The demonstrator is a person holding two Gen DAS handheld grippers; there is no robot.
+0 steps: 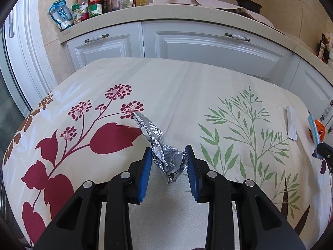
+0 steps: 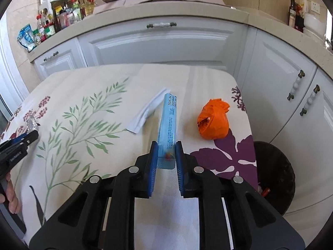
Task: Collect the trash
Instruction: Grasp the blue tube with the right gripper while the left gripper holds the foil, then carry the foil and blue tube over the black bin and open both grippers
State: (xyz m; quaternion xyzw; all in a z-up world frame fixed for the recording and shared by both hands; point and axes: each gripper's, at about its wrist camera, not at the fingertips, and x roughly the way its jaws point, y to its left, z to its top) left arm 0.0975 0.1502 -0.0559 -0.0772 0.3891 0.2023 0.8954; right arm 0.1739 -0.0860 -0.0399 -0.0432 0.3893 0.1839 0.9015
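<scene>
L grip (image 1: 167, 162): clamps foil (image 1: 158, 143), light, crushable | R grip (image 2: 166, 153): pinches blue pack (image 2: 168, 123) at end, thin, floppy | orange wad (image 2: 213, 123): soft, take mid-body

The left gripper (image 1: 168, 156) pinches crumpled foil (image 1: 158, 143) over the floral tablecloth (image 1: 187, 87); cabinets (image 1: 208, 45) stand behind.
</scene>
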